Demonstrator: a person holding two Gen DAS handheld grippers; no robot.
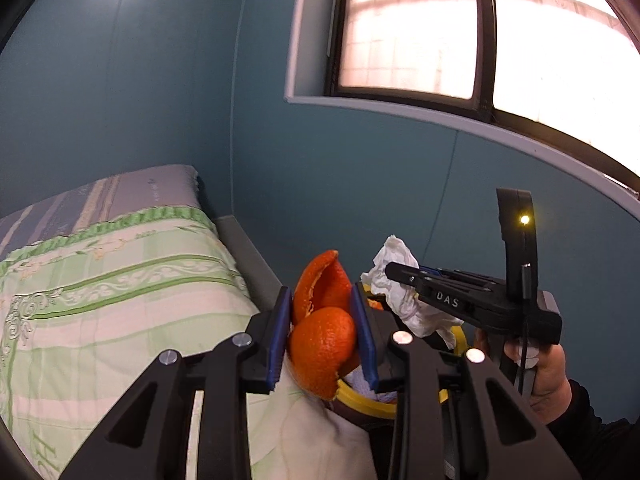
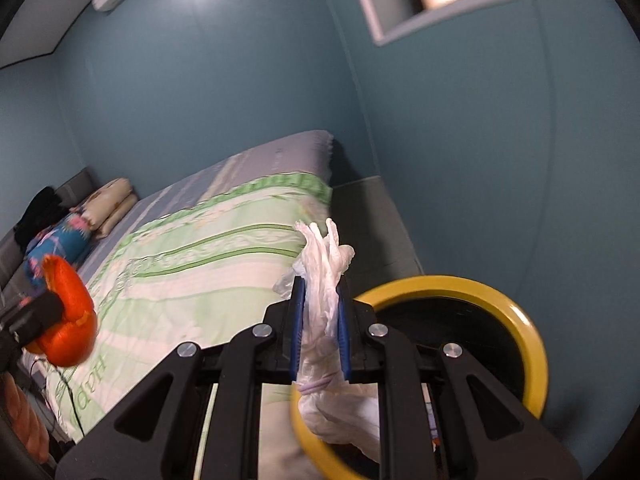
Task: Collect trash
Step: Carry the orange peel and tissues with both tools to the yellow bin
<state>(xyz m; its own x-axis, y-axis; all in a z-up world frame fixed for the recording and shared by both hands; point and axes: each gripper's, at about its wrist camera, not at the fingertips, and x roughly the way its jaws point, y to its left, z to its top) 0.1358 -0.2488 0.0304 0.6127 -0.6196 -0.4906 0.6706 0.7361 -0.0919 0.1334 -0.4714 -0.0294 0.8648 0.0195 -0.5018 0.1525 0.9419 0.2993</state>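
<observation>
My left gripper (image 1: pixel 323 322) is clamped on orange peel (image 1: pixel 322 320), blue pads (image 1: pixel 280 336) pressing it from both sides, jaws only part-way apart w/ the peel filling the gap. A curled strip of peel sticks up above the fingertips. Behind it to the left: bed w/ green-and-white floral quilt (image 1: pixel 120 280), grey striped sheet past that, teal wall (image 1: pixel 140 80).

Just below and right of the peel, the yellow rim of the trash bin (image 1: pixel 362 400) shows between the finger links; something pale lies inside, can't make out what.

Right of that, my right gripper (image 1: pixel 394 274) is closed tight on a crumpled white tissue (image 1: pixel 394 264), jaws nearly together, tissue bunched out both ends. My hand (image 1: pixel 540 368) wraps the handle, dark sleeve at the edge. Window (image 1: pixel 440 28) up top, bright.

From the right wrist cam: the peel sits far left, blurred, over the quilt. Centre, the tissue is squeezed between the blue pads, hanging down toward the bin's yellow rim, black liner inside. Bin stands on the floor beside the bed's corner, near the wall.
</observation>
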